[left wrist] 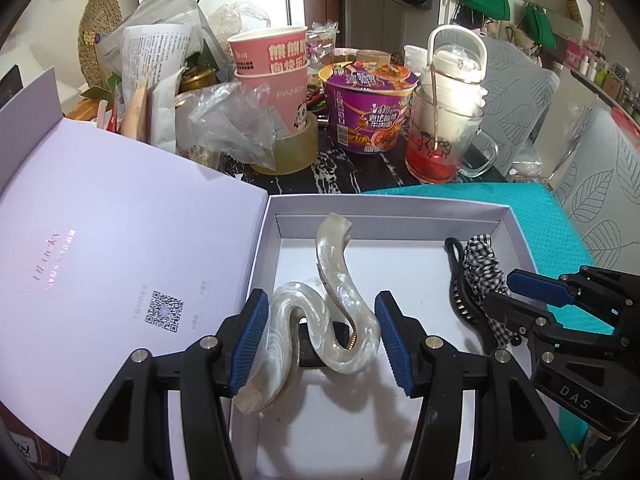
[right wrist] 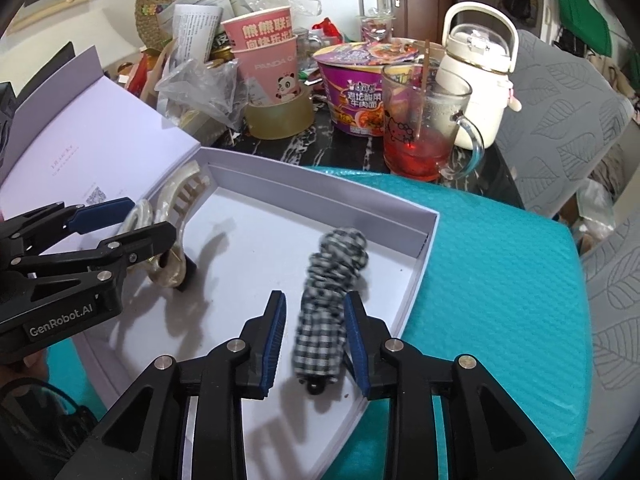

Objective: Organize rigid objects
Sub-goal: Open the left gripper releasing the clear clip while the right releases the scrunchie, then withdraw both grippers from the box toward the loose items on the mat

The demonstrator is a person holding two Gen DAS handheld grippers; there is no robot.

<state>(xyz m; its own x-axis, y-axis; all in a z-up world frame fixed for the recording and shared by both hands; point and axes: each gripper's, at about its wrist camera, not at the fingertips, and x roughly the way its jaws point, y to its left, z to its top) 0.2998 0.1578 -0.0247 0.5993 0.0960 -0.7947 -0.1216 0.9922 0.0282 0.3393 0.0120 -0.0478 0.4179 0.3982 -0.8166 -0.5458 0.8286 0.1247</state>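
An open white box (left wrist: pixel 394 205) lies on a teal mat; it also shows in the right wrist view (right wrist: pixel 416 276). A pearl-white wavy hair claw (left wrist: pixel 320 320) stands in it between the pads of my left gripper (left wrist: pixel 320 344), whose left pad touches it while the right pad stands slightly off. A black hair claw with a checked bow (right wrist: pixel 328 304) lies in the box between the fingers of my right gripper (right wrist: pixel 314 344), which is open around it. The claw also shows in the left wrist view (left wrist: pixel 480 276), beside the right gripper (left wrist: pixel 516 300).
The box lid (left wrist: pixel 100 248) stands open to the left. Behind the box are a tape roll (left wrist: pixel 288 152), pink paper cups (left wrist: pixel 276 80), a purple noodle bowl (left wrist: pixel 368 108), a glass mug with red liquid (left wrist: pixel 440 140), a white kettle (right wrist: pixel 476 80) and plastic bags. A grey leaf-patterned chair (right wrist: pixel 568 128) is at right.
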